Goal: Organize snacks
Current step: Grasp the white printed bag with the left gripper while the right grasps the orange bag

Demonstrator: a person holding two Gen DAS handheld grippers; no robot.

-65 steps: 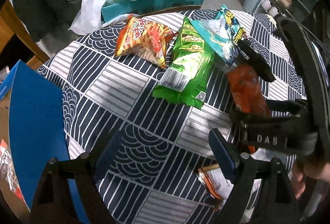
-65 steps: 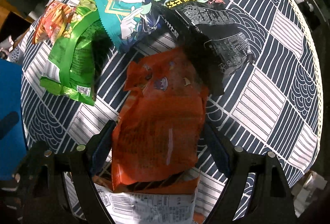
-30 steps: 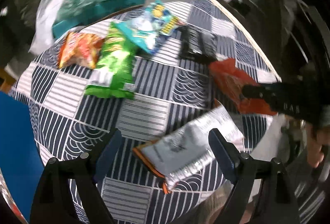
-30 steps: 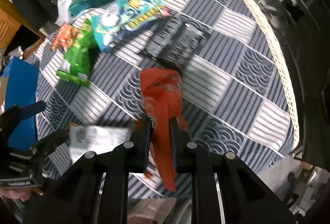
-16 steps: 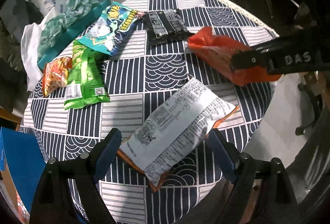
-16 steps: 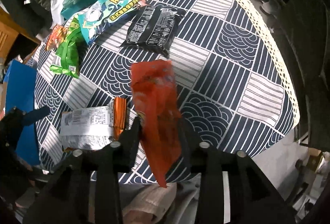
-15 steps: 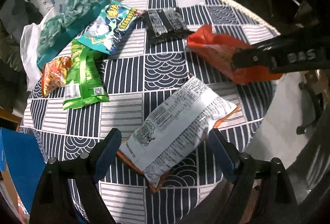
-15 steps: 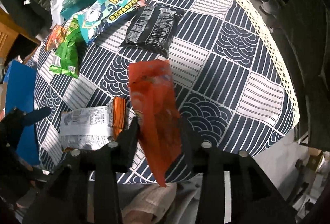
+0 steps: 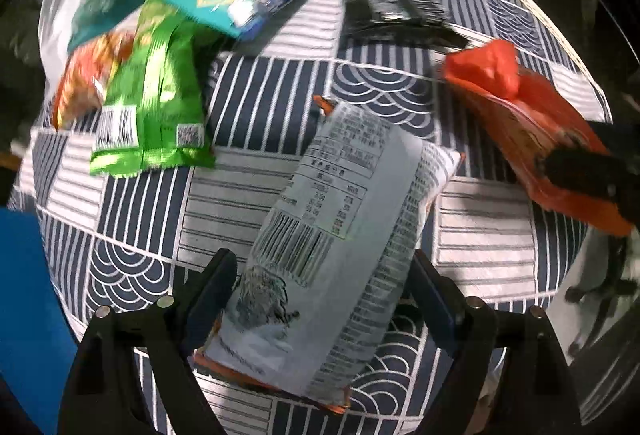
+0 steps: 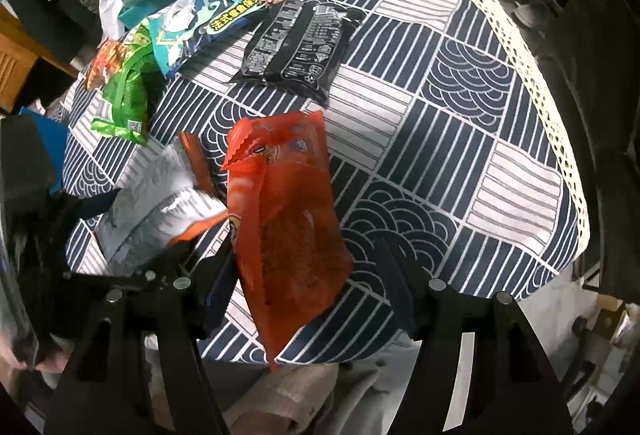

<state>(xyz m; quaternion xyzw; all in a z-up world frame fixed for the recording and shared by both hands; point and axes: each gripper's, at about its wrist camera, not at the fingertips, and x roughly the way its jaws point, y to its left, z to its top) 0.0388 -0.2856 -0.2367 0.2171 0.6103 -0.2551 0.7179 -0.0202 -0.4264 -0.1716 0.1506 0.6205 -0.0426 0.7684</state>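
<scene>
Left wrist view only: the printed back and barcode of the silver packet (image 9: pixel 336 235), sharp enough to see though not to read; the far snacks are blurred.
Right wrist view only: the lace-edged rim of the round table (image 10: pixel 532 75), the readable front of the teal packet (image 10: pixel 208 15), and cloth over the person's lap below the table edge.
Left gripper (image 9: pixel 320 299): fingers wide apart, one on each side of the silver packet's near half, pads (image 9: pixel 212 291) close to its edges; whether they touch it cannot be told.
Silver packet: lies flat, printed side up, near the table's front edge, an orange seam showing at both ends.
Right gripper (image 10: pixel 308 275): jaws have just been opening; fingers stand apart and the right one is clear of the bag.
Orange packet (image 10: pixel 288 211): between the right fingers, nearer the left one, its lower tip past the table edge; contact with that finger cannot be told.
Other snacks: green packet (image 10: pixel 124 99), a red-orange packet (image 9: pixel 84 79) beside it, black packet (image 10: pixel 300 47) toward the middle.
</scene>
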